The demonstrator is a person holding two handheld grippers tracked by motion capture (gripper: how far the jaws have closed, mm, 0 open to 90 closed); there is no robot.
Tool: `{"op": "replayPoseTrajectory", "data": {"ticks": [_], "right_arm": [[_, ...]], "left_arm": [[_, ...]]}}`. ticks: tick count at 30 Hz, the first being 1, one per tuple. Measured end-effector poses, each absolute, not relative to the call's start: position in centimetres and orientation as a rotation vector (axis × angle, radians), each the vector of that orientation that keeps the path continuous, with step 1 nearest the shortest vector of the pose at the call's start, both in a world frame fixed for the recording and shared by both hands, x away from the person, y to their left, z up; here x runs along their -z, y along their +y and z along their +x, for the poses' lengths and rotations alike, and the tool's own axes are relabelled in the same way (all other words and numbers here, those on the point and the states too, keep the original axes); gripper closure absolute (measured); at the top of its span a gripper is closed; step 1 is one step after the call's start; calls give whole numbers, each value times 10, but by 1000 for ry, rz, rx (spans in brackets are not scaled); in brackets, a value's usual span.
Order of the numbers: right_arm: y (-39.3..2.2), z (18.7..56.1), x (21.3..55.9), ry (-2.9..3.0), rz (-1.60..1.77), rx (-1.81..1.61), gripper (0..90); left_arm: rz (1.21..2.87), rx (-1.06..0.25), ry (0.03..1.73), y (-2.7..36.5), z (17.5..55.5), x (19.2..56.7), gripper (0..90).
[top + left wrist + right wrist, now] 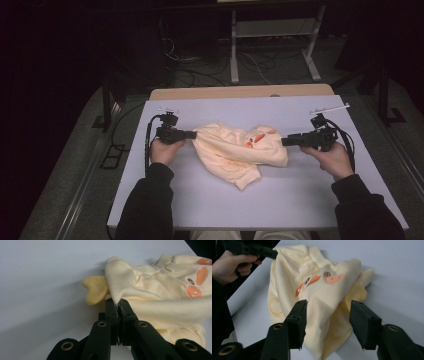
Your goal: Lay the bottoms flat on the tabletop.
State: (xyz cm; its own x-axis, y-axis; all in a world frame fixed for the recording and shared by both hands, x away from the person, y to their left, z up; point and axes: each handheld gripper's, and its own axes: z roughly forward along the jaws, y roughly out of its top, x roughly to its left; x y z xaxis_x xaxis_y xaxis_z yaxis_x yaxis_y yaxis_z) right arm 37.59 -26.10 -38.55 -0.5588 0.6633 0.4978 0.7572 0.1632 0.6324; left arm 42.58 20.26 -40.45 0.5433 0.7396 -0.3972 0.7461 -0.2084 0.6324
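Dark long sleeves (150, 200) are being worn; black grippers with brass-ringed screws (102, 324) and black cables (148, 145) are being shown.

High view above table (165, 195) looking down – 2 gripper views close, facing garment (235, 150), shared by all

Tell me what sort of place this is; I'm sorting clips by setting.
Probably a lab or workshop set up for recording. A table with a plain white top bears one yellow garment, cables trail over the dark floor behind it, and a metal stand rises there.
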Motion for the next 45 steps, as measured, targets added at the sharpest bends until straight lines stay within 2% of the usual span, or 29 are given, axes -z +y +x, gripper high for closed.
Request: {"op": "replayPoseTrajectory", "data": {"ticks": [7,11,14,18,20,28,36,45], "right_arm": [[-239,409,377,-2395,-1478,1259,442],[-226,433,382,-2409,-1513,1148,479],[-218,448,389,-2365,-1474,1077,585],[-207,458,393,-2372,-1466,960,817],[-206,459,391,-2375,-1462,963,862],[-207,467,369,-2436,-1444,1147,871],[-210,482,344,-2563,-1585,1329,869],[-216,504,349,-2521,-1701,1382,869]], "left_arm": [[1980,-14,1185,197,429,401,859],[1976,-12,1188,197,430,402,859],[1980,-8,1184,198,431,402,859],[1993,-6,1178,198,432,402,860],[1999,-7,1171,197,433,401,860],[2016,-34,1157,196,441,384,863],[2005,-104,1158,193,460,358,863],[1971,-133,1184,181,484,352,862]]}}
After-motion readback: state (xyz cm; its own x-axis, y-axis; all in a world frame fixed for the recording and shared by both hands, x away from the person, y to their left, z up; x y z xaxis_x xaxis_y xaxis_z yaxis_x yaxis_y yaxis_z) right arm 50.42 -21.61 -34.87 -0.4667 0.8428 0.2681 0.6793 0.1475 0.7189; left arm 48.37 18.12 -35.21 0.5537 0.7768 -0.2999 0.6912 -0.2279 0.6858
